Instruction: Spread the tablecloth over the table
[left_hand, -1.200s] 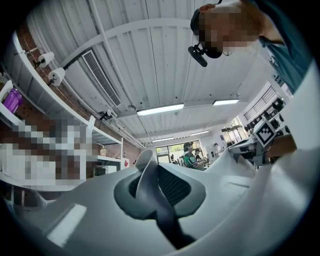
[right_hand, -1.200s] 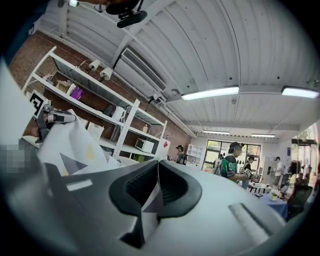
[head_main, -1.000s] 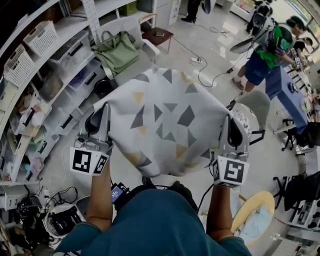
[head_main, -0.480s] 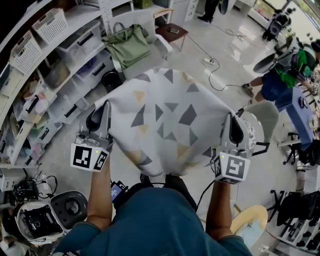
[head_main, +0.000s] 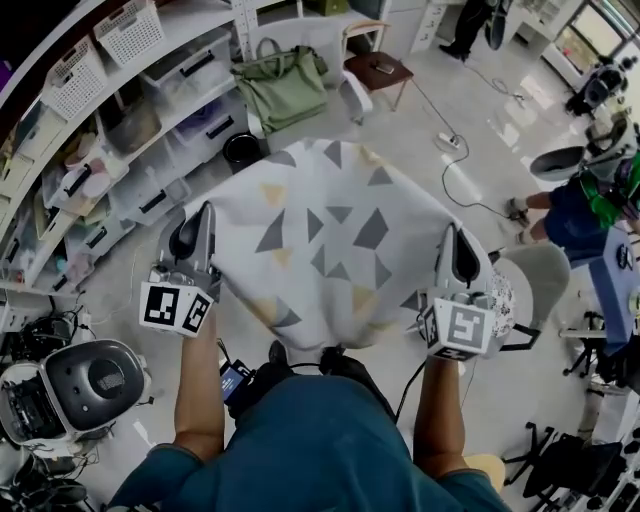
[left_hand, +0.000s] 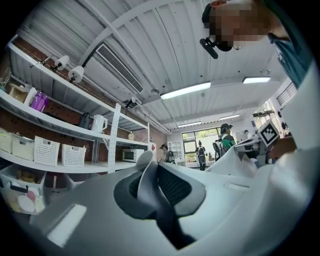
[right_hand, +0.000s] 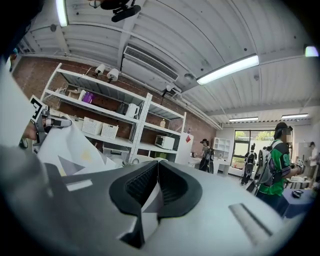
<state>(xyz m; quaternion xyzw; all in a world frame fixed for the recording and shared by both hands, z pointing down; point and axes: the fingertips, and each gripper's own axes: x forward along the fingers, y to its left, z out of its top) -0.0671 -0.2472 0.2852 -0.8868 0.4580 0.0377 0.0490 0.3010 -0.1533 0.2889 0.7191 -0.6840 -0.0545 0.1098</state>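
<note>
The left tool (head_main: 203, 215) is shut tight on one side of the cloth (head_main: 330, 240). A fold of cloth sticks up between its jaws. The right tool (head_main: 453, 235) is shut on the other side and pinches a bit of cloth too. The cloth is white with grey and yellow triangles. It is spread out between the two tools, up in the air in front of the person and high over the floor (head_main: 420, 140). Past the cloth there is a green bag (head_main: 283, 88) near the shelves (head_main: 120, 110). A round grey machine (head_main: 95, 378) sits low on the left.
</note>
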